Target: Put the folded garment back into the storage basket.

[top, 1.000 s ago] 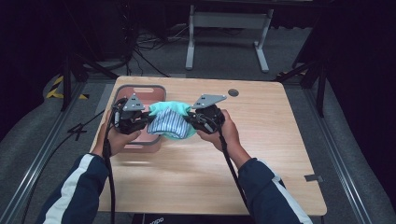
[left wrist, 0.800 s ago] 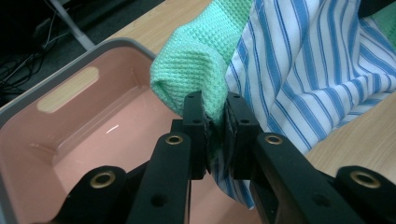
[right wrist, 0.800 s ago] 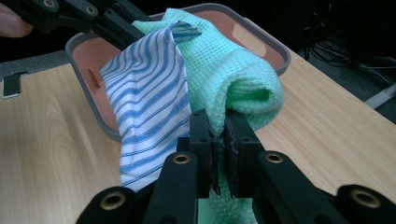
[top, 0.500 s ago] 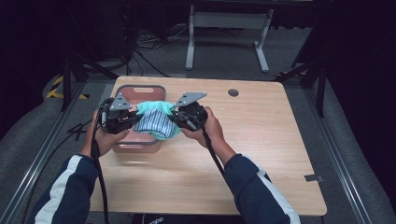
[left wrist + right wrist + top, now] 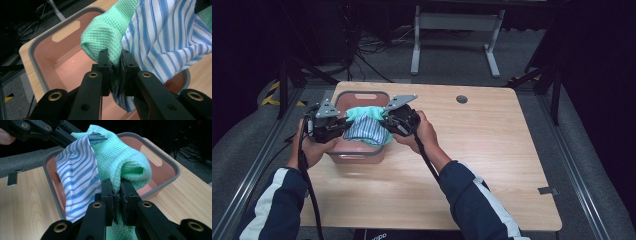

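Left gripper (image 5: 343, 125): jaws were seen pinched on a bunched fold of the cloth bundle (image 5: 368, 126), at the bundle's left end in the high view; in the left gripper view (image 5: 115, 62) green weave and striped fabric were caught together between the pads.
Right gripper (image 5: 387, 121): jaws were pressed onto the bundle's right end; in the right gripper view (image 5: 117, 188) a rolled green fold was clamped between them.
Cloth bundle: a green waffle-weave cloth (image 5: 107, 32) and a blue-and-white striped cloth (image 5: 165, 37) were held together, stretched between the two grippers and hung over the open tub (image 5: 357, 157); the striped cloth's lower edge was seen dipping inside the tub's rim.
Tub: a pink container with a grey rim and a slotted handle (image 5: 65, 30) was stood on the wooden table (image 5: 492, 160), near its left edge.
Hands: each gripper was gripped by a hand; the left hand (image 5: 312, 150) was placed at the tub's left side, the right hand (image 5: 424, 132) at its right.
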### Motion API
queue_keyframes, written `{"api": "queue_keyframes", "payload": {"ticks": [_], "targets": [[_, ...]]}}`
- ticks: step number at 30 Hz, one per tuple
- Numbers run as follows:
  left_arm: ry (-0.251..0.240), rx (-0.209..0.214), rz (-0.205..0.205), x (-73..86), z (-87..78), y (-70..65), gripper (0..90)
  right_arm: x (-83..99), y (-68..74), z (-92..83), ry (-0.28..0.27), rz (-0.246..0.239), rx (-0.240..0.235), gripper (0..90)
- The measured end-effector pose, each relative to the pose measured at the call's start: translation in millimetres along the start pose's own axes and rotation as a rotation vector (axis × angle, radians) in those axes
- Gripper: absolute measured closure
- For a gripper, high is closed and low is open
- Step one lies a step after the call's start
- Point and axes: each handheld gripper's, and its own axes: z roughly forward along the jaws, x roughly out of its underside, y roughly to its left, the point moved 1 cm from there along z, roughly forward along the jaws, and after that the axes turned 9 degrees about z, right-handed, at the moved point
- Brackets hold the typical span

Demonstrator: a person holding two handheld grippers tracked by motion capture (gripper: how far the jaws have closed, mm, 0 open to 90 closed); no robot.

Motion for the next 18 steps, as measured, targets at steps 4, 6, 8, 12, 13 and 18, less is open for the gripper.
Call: {"api": "queue_keyframes", "payload": {"ticks": [4, 6, 8, 12, 13, 18], "targets": [[0.004, -0.014, -0.021, 6.8, -6.6, 5.4, 80.9, -5.2, 5.5, 9.4, 0.003, -0.004, -0.010, 82.9], [0.012, -0.019, -0.015, 10.3, -8.9, 8.0, 80.9, -7.1, 7.8, 14.1, 0.005, -0.007, -0.015, 82.9], [0.015, -0.027, -0.010, 13.1, -10.0, 10.4, 81.0, -8.3, 9.7, 18.4, 0.007, -0.005, -0.018, 82.9], [0.039, -0.022, -0.018, 19.5, -10.0, 13.0, 81.3, -10.8, 12.8, 27.2, 0.016, -0.009, -0.025, 82.9], [0.049, -0.029, -0.008, 20.7, -10.5, 14.7, 81.3, -11.8, 13.0, 29.6, 0.019, -0.008, -0.029, 82.8], [0.052, -0.033, -0.030, 26.4, -10.3, 22.2, 81.4, -13.2, 13.2, 38.2, 0.023, 0.002, -0.034, 82.7]]}}
